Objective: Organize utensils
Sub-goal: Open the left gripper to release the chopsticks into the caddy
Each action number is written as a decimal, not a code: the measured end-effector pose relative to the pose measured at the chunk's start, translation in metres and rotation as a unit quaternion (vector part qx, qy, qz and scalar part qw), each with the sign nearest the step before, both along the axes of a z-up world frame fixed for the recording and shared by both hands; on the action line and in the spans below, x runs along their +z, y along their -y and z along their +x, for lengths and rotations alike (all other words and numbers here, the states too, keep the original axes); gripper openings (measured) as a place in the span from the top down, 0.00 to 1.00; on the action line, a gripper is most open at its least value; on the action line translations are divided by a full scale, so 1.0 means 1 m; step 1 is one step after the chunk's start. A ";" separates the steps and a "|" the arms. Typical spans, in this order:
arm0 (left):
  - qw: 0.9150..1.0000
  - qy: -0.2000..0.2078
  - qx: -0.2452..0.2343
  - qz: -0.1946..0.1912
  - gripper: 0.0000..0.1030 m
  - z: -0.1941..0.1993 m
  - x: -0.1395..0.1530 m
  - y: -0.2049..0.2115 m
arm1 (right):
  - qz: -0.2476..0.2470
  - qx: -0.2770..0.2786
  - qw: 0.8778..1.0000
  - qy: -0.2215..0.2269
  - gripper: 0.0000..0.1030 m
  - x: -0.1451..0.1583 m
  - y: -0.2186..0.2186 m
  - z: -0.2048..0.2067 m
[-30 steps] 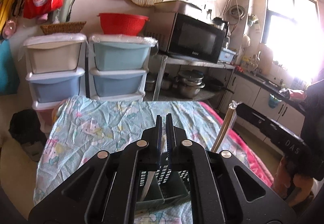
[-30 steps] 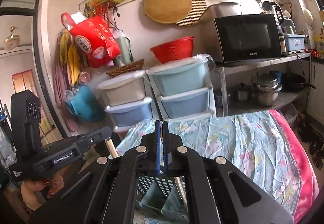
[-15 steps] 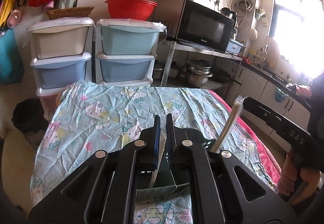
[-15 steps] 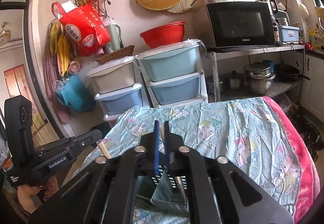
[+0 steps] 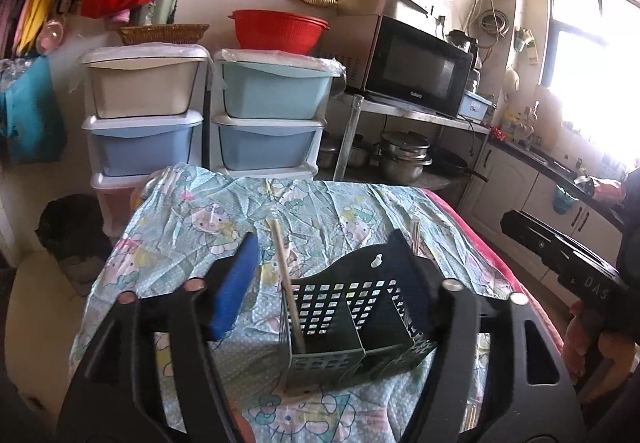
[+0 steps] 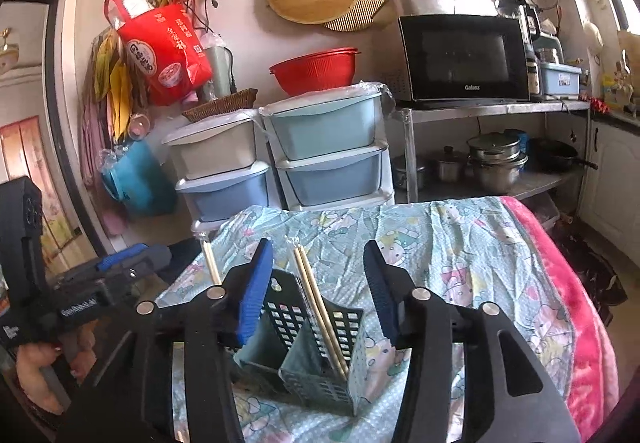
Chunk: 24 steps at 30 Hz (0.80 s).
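two chopstick pairs (image 6: 320, 307) upright in caddy (image 6: 312, 359)

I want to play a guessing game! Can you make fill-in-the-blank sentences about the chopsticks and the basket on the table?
1. The chopsticks stand inside the green ____.
2. Both grippers, left and right, have their jaws ____.
3. The basket sits on a ____ printed with cartoon cats.
4. The bowl on top of the drawers is colored ____.

Missing words: basket; open; cloth; red
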<state>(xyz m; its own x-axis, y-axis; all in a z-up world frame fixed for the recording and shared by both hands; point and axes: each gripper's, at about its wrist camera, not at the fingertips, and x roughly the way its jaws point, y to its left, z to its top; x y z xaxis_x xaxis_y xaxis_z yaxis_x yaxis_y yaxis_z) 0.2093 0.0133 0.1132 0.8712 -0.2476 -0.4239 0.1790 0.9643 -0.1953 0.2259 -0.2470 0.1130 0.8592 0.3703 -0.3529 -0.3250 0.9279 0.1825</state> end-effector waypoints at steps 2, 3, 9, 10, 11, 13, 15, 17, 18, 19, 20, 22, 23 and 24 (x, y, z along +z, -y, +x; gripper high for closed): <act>1.000 0.004 0.005 -0.002 0.31 -0.007 0.000 -0.003 | -0.005 0.000 1.000 0.002 0.52 -0.001 -0.001 -0.005; 1.000 0.006 0.008 -0.004 0.27 -0.010 0.000 -0.005 | -0.007 0.002 1.000 0.002 0.51 -0.001 -0.001 -0.008; 1.000 0.015 0.017 -0.009 0.14 -0.029 -0.001 -0.012 | -0.018 0.011 1.000 0.001 0.49 -0.007 -0.002 -0.024; 1.000 0.016 0.018 -0.009 0.13 -0.032 -0.002 -0.012 | -0.019 0.013 1.000 -0.001 0.49 -0.009 -0.002 -0.026; 1.000 0.016 0.018 -0.009 0.13 -0.035 -0.003 -0.013 | -0.020 0.014 1.000 -0.001 0.49 -0.009 -0.003 -0.028; 1.000 0.015 0.020 -0.007 0.10 -0.040 -0.005 -0.014 | -0.023 0.015 1.000 -0.004 0.49 -0.013 -0.002 -0.033; 1.000 0.015 0.019 -0.007 0.10 -0.046 -0.008 -0.015 | -0.023 0.018 1.000 -0.009 0.49 -0.016 -0.002 -0.036; 1.000 0.012 0.018 -0.006 0.10 -0.052 -0.012 -0.015 | -0.026 0.019 0.999 -0.013 0.49 -0.019 -0.001 -0.041; 1.000 0.010 0.018 -0.008 0.10 -0.055 -0.014 -0.016 | -0.028 0.019 0.999 -0.015 0.49 -0.021 -0.001 -0.042; 1.000 0.008 0.017 -0.009 0.10 -0.057 -0.016 -0.016 | -0.029 0.018 0.999 -0.017 0.49 -0.023 -0.001 -0.044; 1.000 0.006 0.018 -0.011 0.10 -0.059 -0.018 -0.017 | -0.030 0.018 0.999 -0.022 0.49 -0.027 0.000 -0.047; 1.000 0.002 0.019 -0.016 0.10 -0.063 -0.023 -0.019 | -0.031 0.018 0.999 -0.029 0.49 -0.033 0.001 -0.049; 1.000 -0.002 0.019 -0.017 0.10 -0.066 -0.026 -0.019 | -0.032 0.018 0.999 -0.033 0.49 -0.035 0.001 -0.051; 1.000 -0.004 0.020 -0.017 0.10 -0.069 -0.029 -0.021 | -0.033 0.018 0.999 -0.036 0.49 -0.038 0.001 -0.052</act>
<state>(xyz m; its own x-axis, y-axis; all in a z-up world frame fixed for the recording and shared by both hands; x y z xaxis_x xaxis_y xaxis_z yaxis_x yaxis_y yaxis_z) 0.1408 0.0339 0.0841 0.8770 -0.2271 -0.4234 0.1383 0.9633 -0.2302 0.1734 -0.2478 0.0748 0.8172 0.3742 -0.4384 -0.3462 0.9268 0.1457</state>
